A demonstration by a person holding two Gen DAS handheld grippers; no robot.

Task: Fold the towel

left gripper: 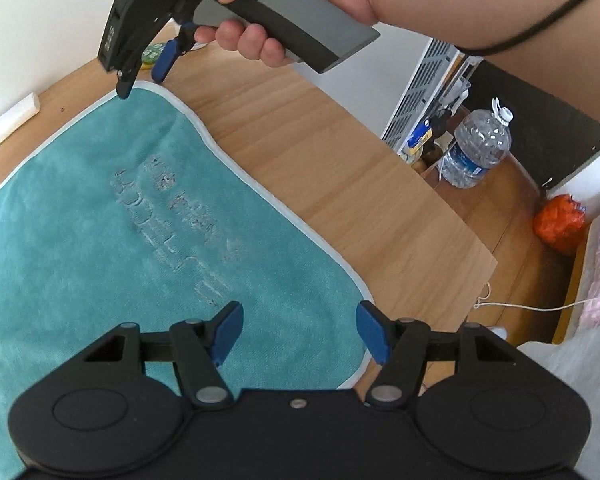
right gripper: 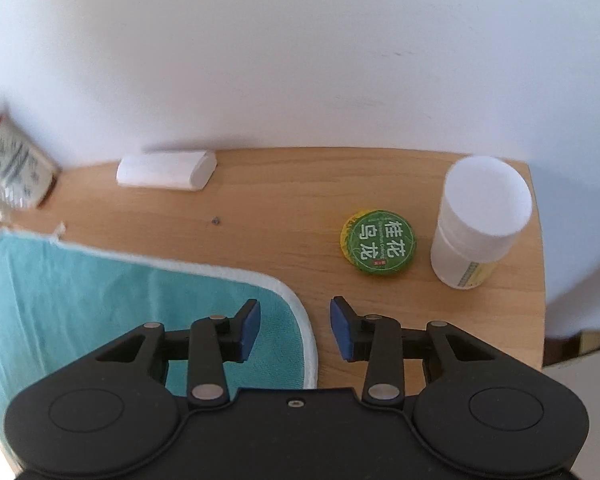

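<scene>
A teal towel (left gripper: 100, 220) with pale trim and embossed lettering lies flat on the wooden table (left gripper: 320, 152). My left gripper (left gripper: 300, 330) is open above the towel's near right corner, nothing between its blue pads. A hand holds my right gripper (left gripper: 142, 78) over the far right corner, its tips just above the trim. In the right wrist view the right gripper (right gripper: 296, 330) is open and straddles the rounded corner of the towel (right gripper: 100, 300): one pad sits over cloth, the other over bare table (right gripper: 260, 200).
Beyond the towel stand a green round tin (right gripper: 378, 242), a white bottle (right gripper: 478, 224), a white block (right gripper: 166, 170) by the wall and a box (right gripper: 12, 172). Past the table's right edge, on the floor: a water bottle (left gripper: 478, 144), an orange bag (left gripper: 558, 222).
</scene>
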